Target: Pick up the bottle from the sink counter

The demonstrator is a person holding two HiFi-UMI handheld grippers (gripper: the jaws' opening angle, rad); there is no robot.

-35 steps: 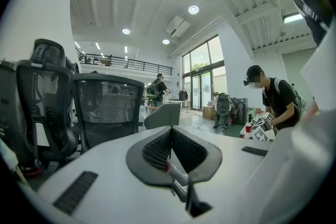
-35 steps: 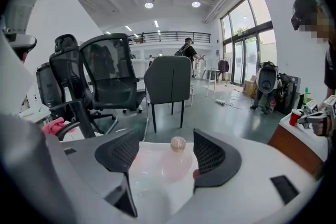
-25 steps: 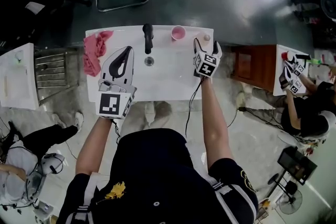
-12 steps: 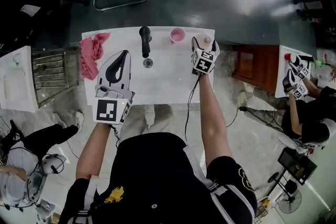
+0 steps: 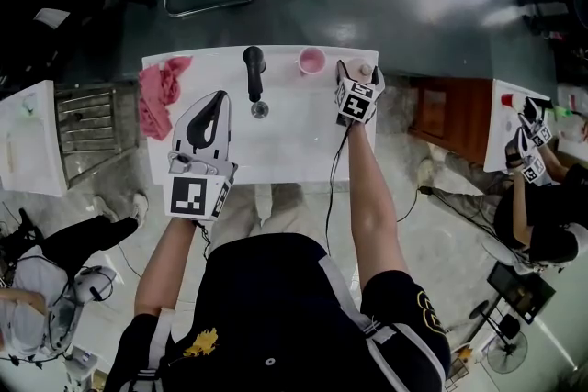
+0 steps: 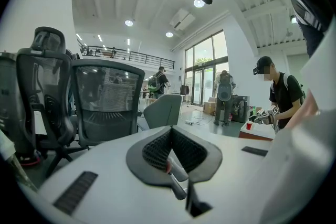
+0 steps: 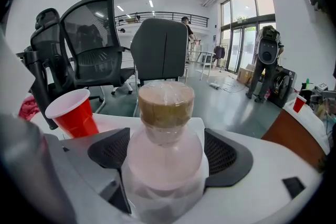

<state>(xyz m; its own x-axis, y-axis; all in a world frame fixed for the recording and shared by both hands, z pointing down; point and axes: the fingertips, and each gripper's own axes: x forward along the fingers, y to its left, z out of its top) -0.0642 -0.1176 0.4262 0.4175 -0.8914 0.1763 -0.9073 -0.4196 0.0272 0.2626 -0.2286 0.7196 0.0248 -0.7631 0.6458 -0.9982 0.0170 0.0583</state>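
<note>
A clear bottle (image 7: 165,149) with a tan cap stands on the white sink counter (image 5: 294,147) at its far right; in the head view only the bottle's cap (image 5: 364,69) shows. My right gripper (image 5: 359,76) is open around it, one dark pad on each side of the bottle's body and close against it. In the right gripper view the bottle fills the gap between the pads (image 7: 226,157). My left gripper (image 5: 211,106) hovers over the counter's left half, shut with nothing in it; its pads (image 6: 181,152) meet in a point.
A red cup (image 7: 73,113) stands left of the bottle, near the back edge. A black faucet (image 5: 253,69) and drain (image 5: 260,110) sit mid-counter, a pink cloth (image 5: 159,92) at the far left. Office chairs (image 7: 163,47) stand behind the counter. A wooden stand (image 5: 447,115) is to the right.
My right gripper has slid forward so that the bottle now sits between its jaws. The left gripper has stayed almost where it was.
</note>
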